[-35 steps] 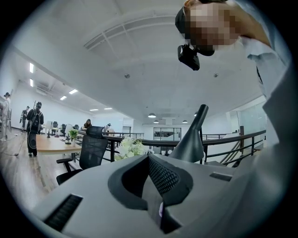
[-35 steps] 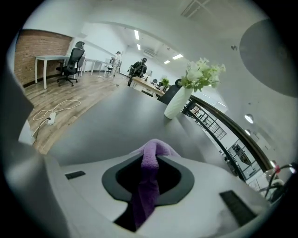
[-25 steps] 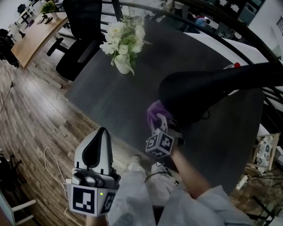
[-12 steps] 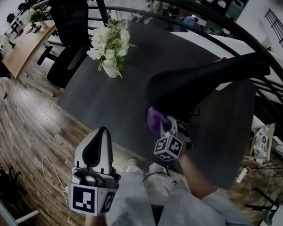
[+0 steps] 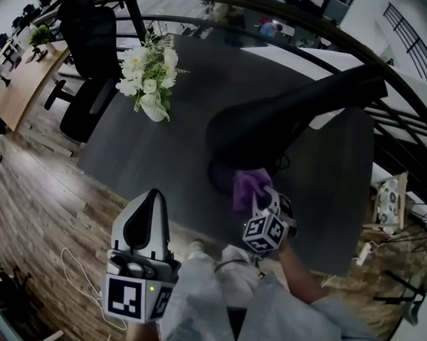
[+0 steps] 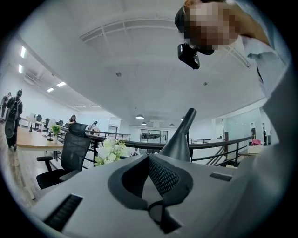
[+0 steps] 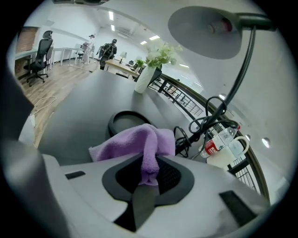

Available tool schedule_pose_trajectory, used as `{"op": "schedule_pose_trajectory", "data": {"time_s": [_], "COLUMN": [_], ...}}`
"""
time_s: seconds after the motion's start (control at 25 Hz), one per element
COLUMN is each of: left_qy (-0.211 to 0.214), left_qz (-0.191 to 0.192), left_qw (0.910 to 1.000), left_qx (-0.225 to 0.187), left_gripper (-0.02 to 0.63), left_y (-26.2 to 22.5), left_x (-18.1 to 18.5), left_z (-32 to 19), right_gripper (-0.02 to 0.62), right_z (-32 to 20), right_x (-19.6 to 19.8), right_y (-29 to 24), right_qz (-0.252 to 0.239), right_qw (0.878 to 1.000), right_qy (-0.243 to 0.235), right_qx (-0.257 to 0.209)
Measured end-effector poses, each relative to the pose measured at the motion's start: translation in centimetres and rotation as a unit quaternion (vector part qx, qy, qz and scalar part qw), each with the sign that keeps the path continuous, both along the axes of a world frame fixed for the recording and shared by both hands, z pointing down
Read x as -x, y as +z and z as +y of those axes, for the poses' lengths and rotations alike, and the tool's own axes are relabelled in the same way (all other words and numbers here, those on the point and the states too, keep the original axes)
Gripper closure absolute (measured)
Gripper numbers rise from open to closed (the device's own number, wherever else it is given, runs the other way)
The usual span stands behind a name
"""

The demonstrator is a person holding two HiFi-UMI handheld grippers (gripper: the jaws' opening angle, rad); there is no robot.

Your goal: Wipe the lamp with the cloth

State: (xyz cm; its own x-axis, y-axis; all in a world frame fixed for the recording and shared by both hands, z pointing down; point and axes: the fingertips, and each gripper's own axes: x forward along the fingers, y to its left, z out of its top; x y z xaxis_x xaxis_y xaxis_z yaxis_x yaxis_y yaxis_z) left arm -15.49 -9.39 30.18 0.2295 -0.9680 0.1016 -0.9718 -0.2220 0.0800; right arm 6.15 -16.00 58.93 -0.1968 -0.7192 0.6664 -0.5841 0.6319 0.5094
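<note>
Hold the right hand-held gripper (image 7: 150,175) pinched tight on the purple cloth (image 7: 135,142), just in front of the base (image 7: 126,122) of the lamp (image 5: 271,130). Press the loose fold flat and sweep base, then stem (image 7: 242,65). Park the left hand-held gripper (image 5: 147,223), closed and empty, well short of the lamp. Mind cable (image 7: 205,125), bottle (image 7: 215,145), mug (image 7: 235,145) beside base; flowers (image 5: 148,76) beyond.

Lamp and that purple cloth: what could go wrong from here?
1. The right gripper pinches only a fold of the purple cloth, so hard rubbing might pull it free.
2. A loose cable coils right beside the lamp base; the cloth could snag it and tug the lamp.
3. A bottle and a mug stand just past the cable, so a wide swipe might knock them over.
</note>
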Motion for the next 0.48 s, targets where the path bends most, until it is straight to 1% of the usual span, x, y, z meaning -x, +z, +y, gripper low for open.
{"op": "schedule_pose_trajectory", "data": {"time_s": [0.16,0.28,0.4,0.48], "left_qy": [0.013,0.024,0.039,0.048], "left_qz": [0.001,0.000,0.000,0.002], "left_qw": [0.9999,0.9997,0.9992,0.9986], "left_qx": [-0.006,-0.004,-0.008,-0.020], "left_gripper": [0.600,0.600,0.598,0.600], "left_y": [-0.3,-0.3,-0.4,-1.0], "left_x": [-0.5,-1.0,-1.6,-2.0], "left_z": [-0.2,-0.4,-0.5,-0.7], "right_gripper": [0.535,0.535,0.535,0.535], "right_z": [1.5,2.0,2.5,2.5], "right_x": [-1.1,-2.1,-3.0,-3.4], "right_y": [0.1,-0.4,-2.0,-3.7], "right_qz": [-0.008,-0.018,-0.041,-0.059], "right_qw": [1.000,0.999,0.997,0.996], "right_qy": [0.022,0.044,0.060,0.069], "right_qx": [0.012,0.012,-0.001,-0.023]}}
